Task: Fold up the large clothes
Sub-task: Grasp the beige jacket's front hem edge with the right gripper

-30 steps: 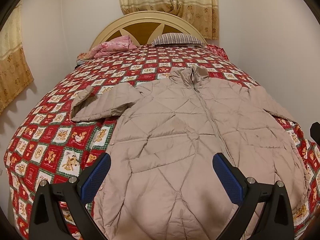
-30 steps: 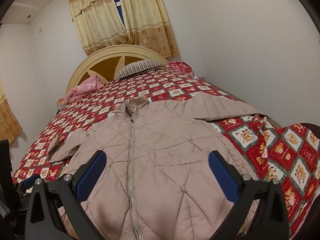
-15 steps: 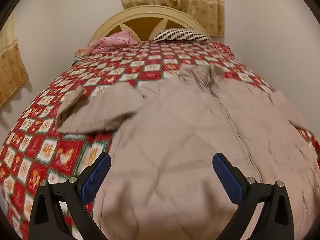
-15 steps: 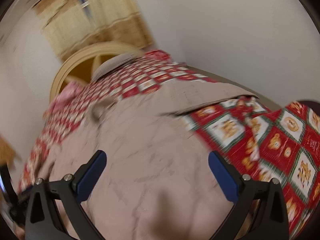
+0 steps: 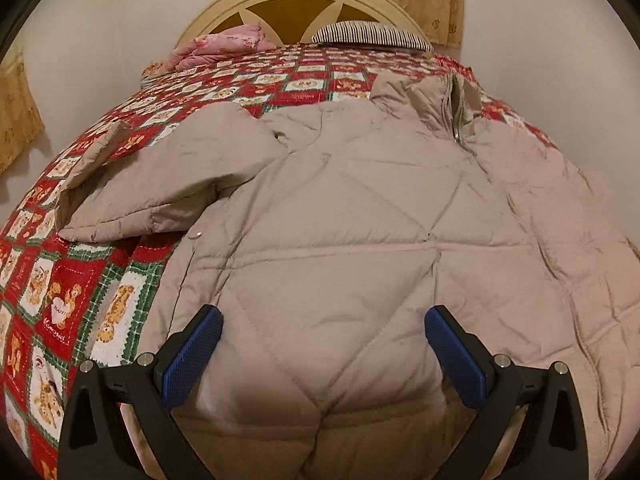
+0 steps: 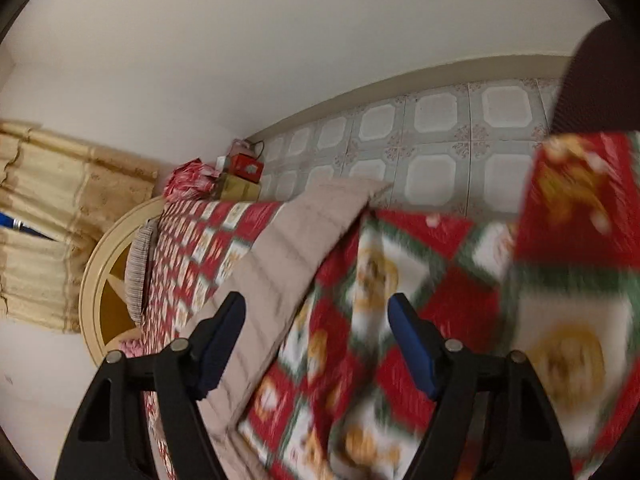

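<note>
Jacket (image 5: 340,220): tan, quilted, puffy, lies flat and zipped on the bed's quilt (image 5: 60,292), filling the centre and right of the left wrist view. Collar (image 5: 440,92) toward the headboard (image 5: 296,4) at upper centre; one sleeve (image 5: 160,184) spread to the left of frame.

Left hand-held gripper (image 5: 322,360): fingers wide apart, nothing between them, low over the jacket's lower body at bottom centre.

Right hand-held gripper (image 6: 316,348): fingers apart, holding nothing. View is rolled and blurred; the other sleeve (image 6: 288,264) runs from lower left toward centre, the left finger over it, the quilt under the gap.

Handling, judged: light for its bulk, soft, springy padding, shell probably slick. A pinch on a single thin layer may slip; better to take a seam, the cuff or the hem edge. Folds will likely spring back unless pressed down.

No fold made yet.
</note>
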`<action>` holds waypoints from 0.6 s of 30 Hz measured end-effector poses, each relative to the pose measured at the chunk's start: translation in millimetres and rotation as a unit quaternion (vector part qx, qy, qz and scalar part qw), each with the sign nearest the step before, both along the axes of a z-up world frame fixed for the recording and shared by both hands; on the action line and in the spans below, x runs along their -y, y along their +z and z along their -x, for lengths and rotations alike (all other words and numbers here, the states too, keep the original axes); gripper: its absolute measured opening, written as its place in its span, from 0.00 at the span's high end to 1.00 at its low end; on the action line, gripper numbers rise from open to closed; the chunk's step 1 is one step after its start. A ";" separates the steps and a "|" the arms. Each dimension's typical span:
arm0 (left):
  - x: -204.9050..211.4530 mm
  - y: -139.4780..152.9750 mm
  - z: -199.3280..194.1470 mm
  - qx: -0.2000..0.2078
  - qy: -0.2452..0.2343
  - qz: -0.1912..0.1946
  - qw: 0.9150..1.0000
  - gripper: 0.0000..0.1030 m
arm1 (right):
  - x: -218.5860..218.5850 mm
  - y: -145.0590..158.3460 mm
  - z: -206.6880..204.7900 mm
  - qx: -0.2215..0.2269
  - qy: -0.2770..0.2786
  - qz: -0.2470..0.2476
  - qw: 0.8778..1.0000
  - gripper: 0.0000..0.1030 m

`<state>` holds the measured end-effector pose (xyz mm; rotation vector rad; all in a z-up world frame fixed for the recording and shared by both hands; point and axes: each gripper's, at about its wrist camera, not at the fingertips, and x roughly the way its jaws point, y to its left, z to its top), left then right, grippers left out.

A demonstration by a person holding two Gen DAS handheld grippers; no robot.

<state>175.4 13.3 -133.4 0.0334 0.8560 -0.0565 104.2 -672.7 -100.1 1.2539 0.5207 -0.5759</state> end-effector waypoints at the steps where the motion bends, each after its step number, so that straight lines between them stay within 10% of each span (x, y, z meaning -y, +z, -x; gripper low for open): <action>1: 1.8 -0.6 -1.7 -0.003 0.000 -0.003 1.000 0.01 | 6.7 -5.0 -5.8 0.000 0.004 -0.004 1.000 0.25; 12: -1.4 -6.7 -10.6 -0.011 0.001 0.005 1.000 0.01 | 58.6 -60.5 -49.3 -0.050 -0.037 -0.034 0.997 0.34; 18: 0.1 -7.3 -10.5 -0.012 0.001 0.004 1.000 0.01 | 68.1 -78.2 -59.7 -0.038 -0.017 -0.043 0.998 0.87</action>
